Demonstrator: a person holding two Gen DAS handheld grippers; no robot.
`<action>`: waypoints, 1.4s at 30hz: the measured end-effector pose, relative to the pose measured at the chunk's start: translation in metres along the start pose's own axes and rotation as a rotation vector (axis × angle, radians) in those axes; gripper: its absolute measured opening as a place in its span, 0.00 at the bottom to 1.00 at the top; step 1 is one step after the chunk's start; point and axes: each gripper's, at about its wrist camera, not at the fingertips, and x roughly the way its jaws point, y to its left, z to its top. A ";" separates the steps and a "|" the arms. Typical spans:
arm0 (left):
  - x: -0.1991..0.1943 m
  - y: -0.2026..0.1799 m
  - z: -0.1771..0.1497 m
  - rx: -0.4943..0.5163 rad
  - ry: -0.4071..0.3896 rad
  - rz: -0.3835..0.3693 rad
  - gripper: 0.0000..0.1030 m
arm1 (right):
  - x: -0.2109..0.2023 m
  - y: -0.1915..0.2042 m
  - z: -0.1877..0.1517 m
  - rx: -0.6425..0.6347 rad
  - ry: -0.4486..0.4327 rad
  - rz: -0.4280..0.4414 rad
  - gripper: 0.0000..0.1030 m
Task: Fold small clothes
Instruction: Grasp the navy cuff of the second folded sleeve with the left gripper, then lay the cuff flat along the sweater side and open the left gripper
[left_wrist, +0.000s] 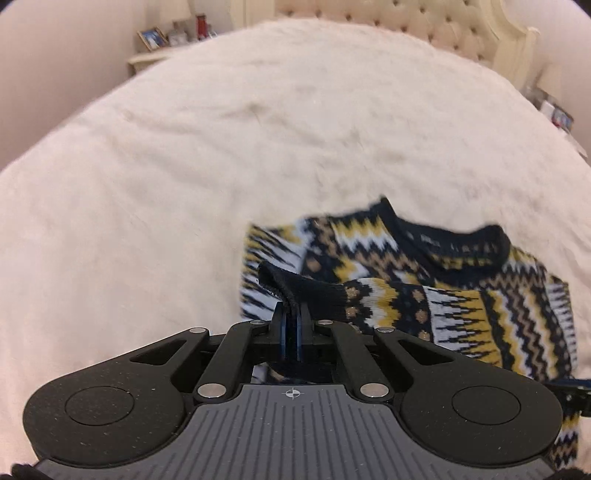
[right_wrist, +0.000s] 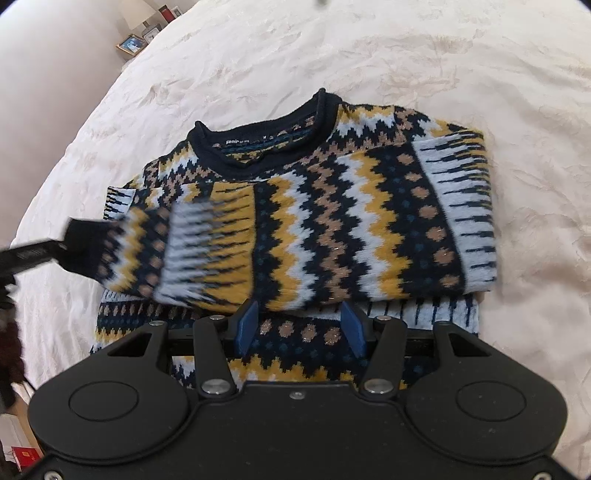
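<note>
On the bed, left fingers pinch the sweater cuff; right fingers spread above.

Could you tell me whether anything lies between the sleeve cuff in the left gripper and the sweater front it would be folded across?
Nothing visible does. The left gripper is shut on the dark sleeve cuff, and the sweater front beyond it is bare of other items. The right gripper hovers open over the hem, apart from the sleeve.
</note>
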 end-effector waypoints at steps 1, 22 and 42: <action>0.001 0.003 0.002 -0.003 0.004 -0.001 0.04 | -0.001 -0.001 0.001 0.001 -0.003 0.001 0.56; 0.072 0.034 -0.025 -0.075 0.246 0.016 0.32 | 0.019 -0.050 0.040 0.085 0.006 -0.127 0.56; 0.083 0.042 -0.028 -0.107 0.251 0.029 0.63 | 0.050 -0.080 0.120 0.089 -0.032 -0.193 0.58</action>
